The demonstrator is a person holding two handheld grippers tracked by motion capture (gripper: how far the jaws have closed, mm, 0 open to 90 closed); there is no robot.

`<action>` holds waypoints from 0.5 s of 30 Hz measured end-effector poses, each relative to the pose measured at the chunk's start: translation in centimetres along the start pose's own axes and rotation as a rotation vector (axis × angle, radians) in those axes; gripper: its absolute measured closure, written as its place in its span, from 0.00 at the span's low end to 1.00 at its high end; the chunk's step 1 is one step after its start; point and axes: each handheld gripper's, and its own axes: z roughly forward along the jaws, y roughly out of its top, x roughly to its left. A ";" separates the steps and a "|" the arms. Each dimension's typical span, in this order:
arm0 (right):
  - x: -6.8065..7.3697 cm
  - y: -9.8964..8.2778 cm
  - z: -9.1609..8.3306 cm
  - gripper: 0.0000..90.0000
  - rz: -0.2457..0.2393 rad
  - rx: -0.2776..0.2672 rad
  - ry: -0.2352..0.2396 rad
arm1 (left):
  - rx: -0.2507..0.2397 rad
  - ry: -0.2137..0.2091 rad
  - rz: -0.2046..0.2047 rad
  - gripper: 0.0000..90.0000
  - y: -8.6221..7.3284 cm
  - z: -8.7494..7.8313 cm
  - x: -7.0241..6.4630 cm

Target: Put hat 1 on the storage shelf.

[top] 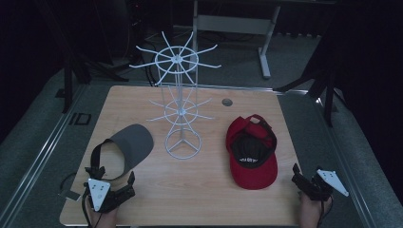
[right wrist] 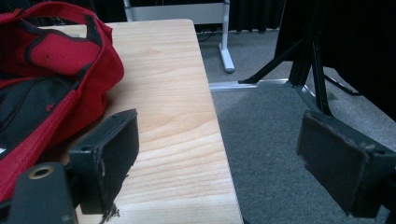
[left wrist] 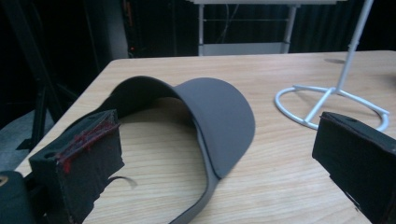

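Observation:
A grey visor point(top: 130, 145) lies on the left of the wooden table point(top: 199, 199); in the left gripper view the visor point(left wrist: 224, 107) has its brim raised toward me. My left gripper point(top: 113, 175) sits just in front of it, open, and the left gripper view has the left gripper point(left wrist: 215, 135) with jaws wide apart and not touching the visor. A red cap point(top: 252, 152) with a black lining lies upside down on the right. My right gripper point(top: 304, 176) is at the table's right front edge, open; the right gripper point(right wrist: 219, 140) holds nothing, and the red cap point(right wrist: 46, 70) lies to its left.
A white wire rack point(top: 180, 109) with two tiers of hooked spokes stands mid-table on a ring base point(left wrist: 327, 100). A small round grommet point(top: 227, 101) is set in the tabletop behind the cap. Dark stands and a desk frame surround the table on grey carpet point(right wrist: 271, 140).

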 end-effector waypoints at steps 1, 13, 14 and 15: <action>0.0 0.0 0.0 0.14 -0.001 -0.004 0.006 | 0.000 0.005 -0.002 0.02 0.0 0.0 0.0; 0.3 0.2 -0.4 0.13 -0.022 0.029 0.059 | -0.015 -0.029 -0.021 0.02 0.1 0.0 -0.3; 0.2 0.7 -0.6 0.13 0.001 0.046 0.095 | -0.016 -0.048 -0.055 0.02 0.2 0.0 -0.3; 0.1 1.0 -0.7 0.12 0.006 0.050 0.098 | -0.016 -0.056 -0.071 0.02 0.2 -0.1 -0.2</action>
